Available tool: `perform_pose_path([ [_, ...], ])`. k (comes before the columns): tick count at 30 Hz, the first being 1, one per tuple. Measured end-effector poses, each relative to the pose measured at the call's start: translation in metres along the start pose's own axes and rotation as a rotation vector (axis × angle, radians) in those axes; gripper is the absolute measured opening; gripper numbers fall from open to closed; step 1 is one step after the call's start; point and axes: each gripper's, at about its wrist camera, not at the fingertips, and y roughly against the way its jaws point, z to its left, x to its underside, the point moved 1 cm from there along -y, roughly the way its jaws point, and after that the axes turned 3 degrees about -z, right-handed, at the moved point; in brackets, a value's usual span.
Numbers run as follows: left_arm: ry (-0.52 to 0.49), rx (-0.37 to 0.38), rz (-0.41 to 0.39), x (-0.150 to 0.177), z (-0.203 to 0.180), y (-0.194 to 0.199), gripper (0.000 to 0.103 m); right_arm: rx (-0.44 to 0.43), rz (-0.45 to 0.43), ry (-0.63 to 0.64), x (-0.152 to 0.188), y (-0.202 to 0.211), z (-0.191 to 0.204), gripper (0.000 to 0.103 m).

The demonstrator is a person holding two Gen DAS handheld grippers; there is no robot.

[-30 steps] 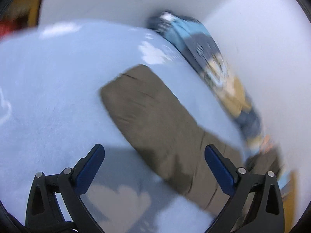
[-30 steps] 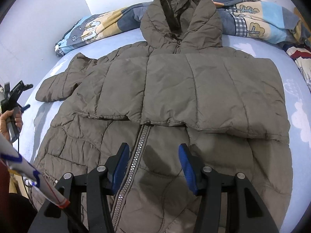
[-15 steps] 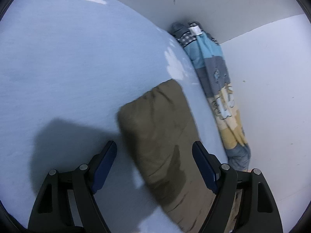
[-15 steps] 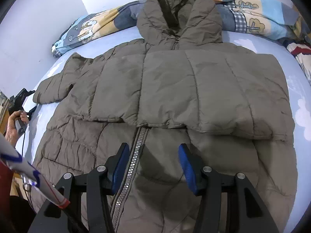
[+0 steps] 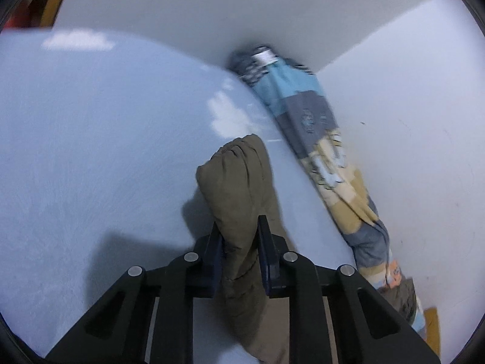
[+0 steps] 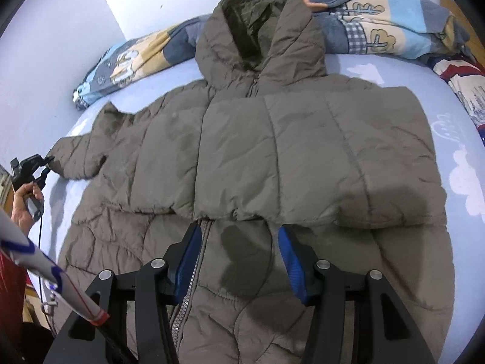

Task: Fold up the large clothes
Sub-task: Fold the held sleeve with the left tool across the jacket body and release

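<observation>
A large olive-brown hooded puffer jacket point(image 6: 272, 151) lies front up on a light blue bed, hood at the far side. Its right sleeve is folded across the chest. Its left sleeve point(image 5: 239, 188) stretches out to the side. My left gripper point(image 5: 239, 236) is shut on that sleeve near the cuff; it also shows far left in the right wrist view point(image 6: 45, 163). My right gripper point(image 6: 239, 242) is open and empty, hovering over the jacket's zipper point(image 6: 194, 273) just below the folded sleeve.
A rolled patchwork blanket point(image 6: 379, 36) lies along the far edge of the bed against the white wall, and also shows in the left wrist view point(image 5: 318, 139). The blue sheet point(image 5: 91, 151) spreads left of the sleeve. A red-and-white patterned cloth point(image 6: 460, 75) lies at far right.
My left gripper has closed on the sleeve end, which it only straddled before. The right gripper has edged forward over the jacket, still open.
</observation>
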Motion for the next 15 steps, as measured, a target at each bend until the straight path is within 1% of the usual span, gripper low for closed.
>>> perform_pose_path([
  [4,-0.124,0.064,-0.026,-0.002,-0.052,0.027,0.019,0.003,-0.044,-0.024,-0.006,0.015,-0.005,0.057],
  [8,-0.259,0.167,-0.045,0.011,-0.119,0.072,0.019,0.006,-0.093,-0.058,-0.01,0.034,-0.014,0.057],
  [11,-0.338,0.249,-0.058,0.032,-0.168,0.109,0.019,0.013,-0.142,-0.091,-0.015,0.051,-0.026,0.057],
  [15,-0.439,0.356,-0.043,0.068,-0.23,0.15,0.019,0.022,-0.2,-0.156,-0.022,0.07,-0.047,0.057],
])
